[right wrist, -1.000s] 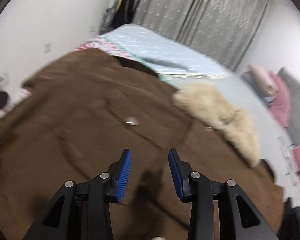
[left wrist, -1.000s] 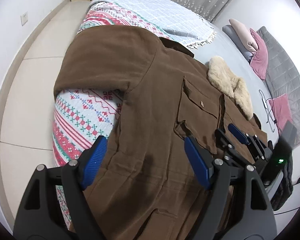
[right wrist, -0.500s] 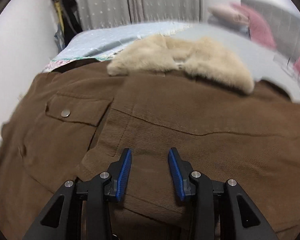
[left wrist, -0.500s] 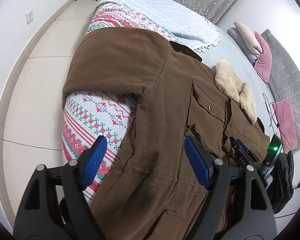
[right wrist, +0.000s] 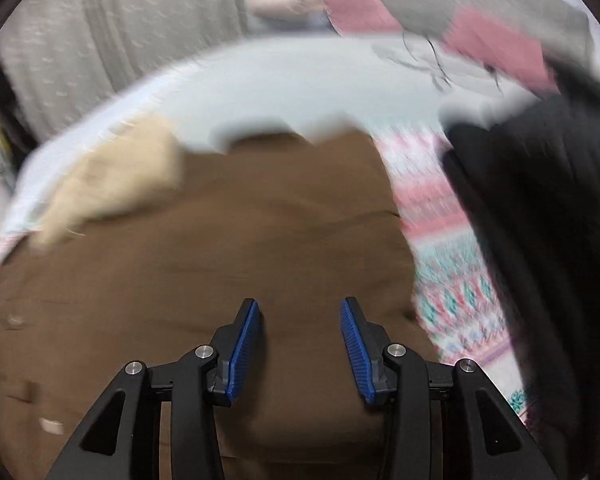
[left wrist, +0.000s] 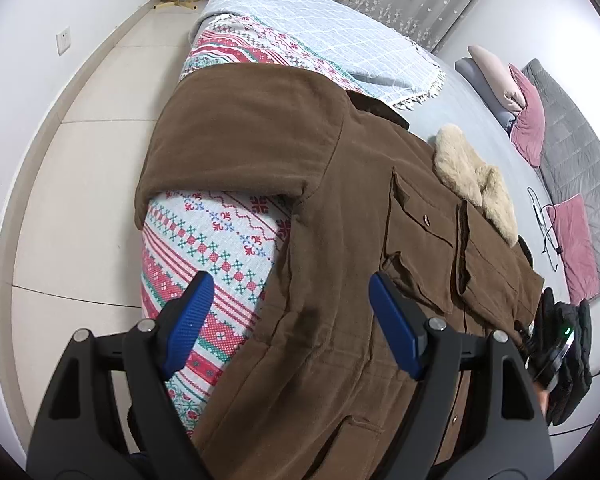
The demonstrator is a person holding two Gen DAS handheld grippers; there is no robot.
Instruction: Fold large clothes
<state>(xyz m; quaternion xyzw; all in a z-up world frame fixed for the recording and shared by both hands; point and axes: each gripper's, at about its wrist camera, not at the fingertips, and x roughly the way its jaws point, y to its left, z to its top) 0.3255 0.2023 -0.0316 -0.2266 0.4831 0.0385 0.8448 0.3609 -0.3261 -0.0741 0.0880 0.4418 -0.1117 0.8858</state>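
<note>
A large brown coat (left wrist: 340, 264) with a beige fur collar (left wrist: 476, 184) lies spread on the bed, one sleeve (left wrist: 236, 136) hanging over the bed's near edge. My left gripper (left wrist: 288, 300) hovers open above the coat's side seam, with nothing between its blue pads. In the blurred right wrist view, my right gripper (right wrist: 300, 320) hangs over the coat's (right wrist: 220, 260) right part, near its edge; its jaws are opening and hold nothing. The fur collar (right wrist: 112, 184) shows at the left there. The right gripper's body (left wrist: 556, 352) peeks in at the left wrist view's far right.
The bed carries a red-and-green patterned blanket (left wrist: 220, 240), a pale blue quilt (left wrist: 320, 40) and a grey sheet. Pink pillows (left wrist: 528, 120) and a cable (left wrist: 544, 216) lie farther back. A black garment (right wrist: 540, 220) sits right of the coat. Tiled floor (left wrist: 80, 200) lies to the left.
The right gripper has swept fast from the chest pocket across the coat to its right edge, rolling as it went, and its jaws have widened a little. The left gripper stays open above the side seam.
</note>
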